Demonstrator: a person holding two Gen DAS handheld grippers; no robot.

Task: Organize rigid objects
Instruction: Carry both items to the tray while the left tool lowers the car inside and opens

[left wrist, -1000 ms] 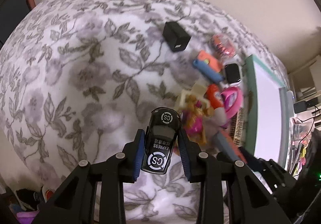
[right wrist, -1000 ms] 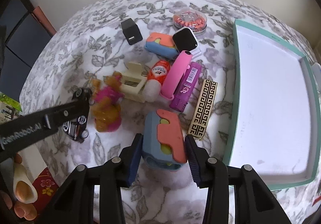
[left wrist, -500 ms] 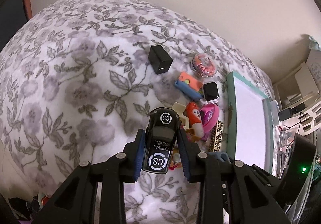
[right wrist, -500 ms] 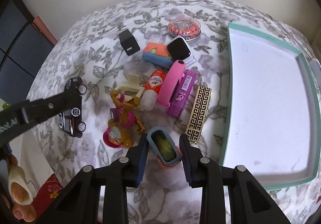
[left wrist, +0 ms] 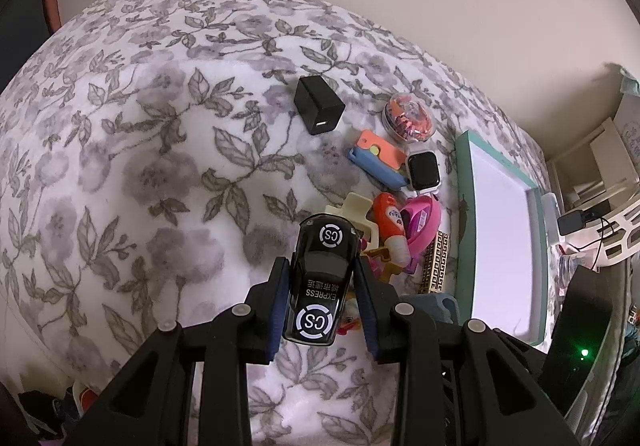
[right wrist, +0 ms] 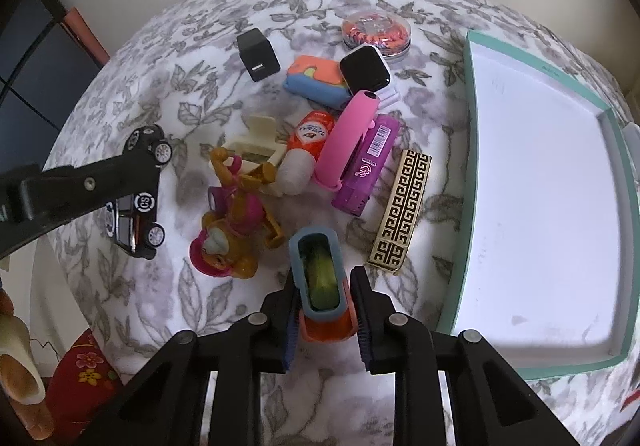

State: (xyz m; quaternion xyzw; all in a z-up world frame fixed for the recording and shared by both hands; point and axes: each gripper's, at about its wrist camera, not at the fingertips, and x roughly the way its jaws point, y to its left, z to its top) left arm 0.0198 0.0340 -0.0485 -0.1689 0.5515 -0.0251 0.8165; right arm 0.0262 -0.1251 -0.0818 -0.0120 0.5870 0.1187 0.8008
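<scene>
Black toy car (left wrist: 320, 282) clamped in the left gripper (left wrist: 322, 304), lifted clear of the floral cloth (left wrist: 160, 150); right gripper (right wrist: 323, 310), jaws just closing, pinches a blue-orange case (right wrist: 320, 278) near the empty teal tray (right wrist: 472, 206), presumably the destination.

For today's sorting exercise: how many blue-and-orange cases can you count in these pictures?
2. One blue-and-orange case is clamped between the right gripper fingers. The other case lies on the floral cloth, touching the smartwatch. More may be hidden in the pile.
</scene>
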